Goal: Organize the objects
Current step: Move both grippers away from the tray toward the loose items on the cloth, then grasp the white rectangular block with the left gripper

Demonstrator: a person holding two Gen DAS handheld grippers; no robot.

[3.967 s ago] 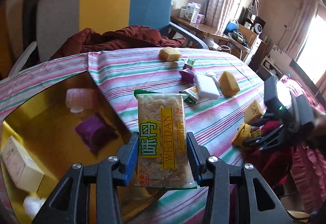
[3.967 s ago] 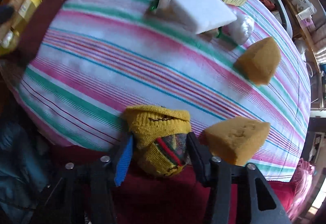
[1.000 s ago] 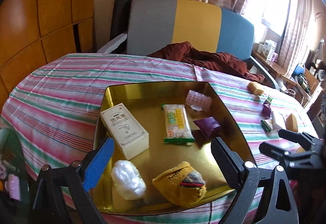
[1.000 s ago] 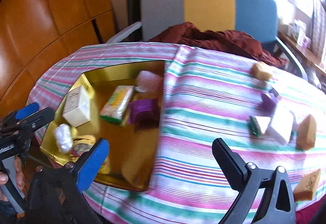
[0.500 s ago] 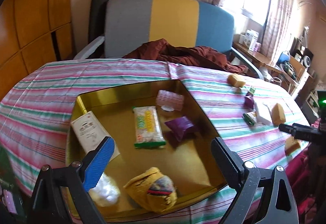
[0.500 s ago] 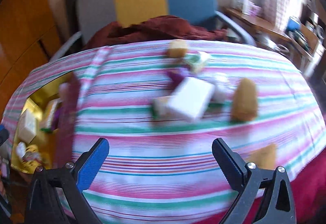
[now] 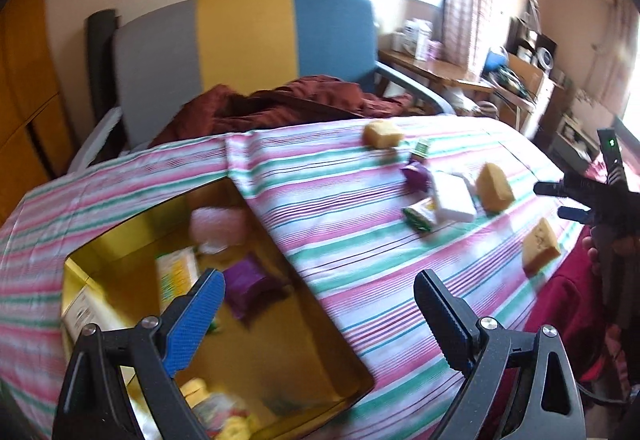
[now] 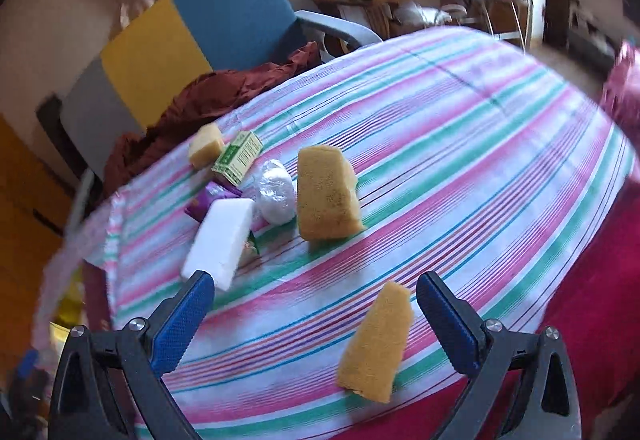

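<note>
**Both grippers spread wide above the striped table**

The right gripper (image 8: 314,304) is released, its jaws wide apart and holding nothing, with a yellow sponge wedge (image 8: 376,344) lying between them near the table edge. Beyond that wedge stands a larger sponge block (image 8: 326,194); just beside it sit a white wrapped bundle (image 8: 276,192), a white bar (image 8: 220,240) and a green carton (image 8: 238,158).

The left gripper (image 7: 318,306) is likewise released and empty, hovering over the gold tray (image 7: 340,356), well apart from the wedge. A purple packet (image 7: 250,286) lies inside the tray.
</note>
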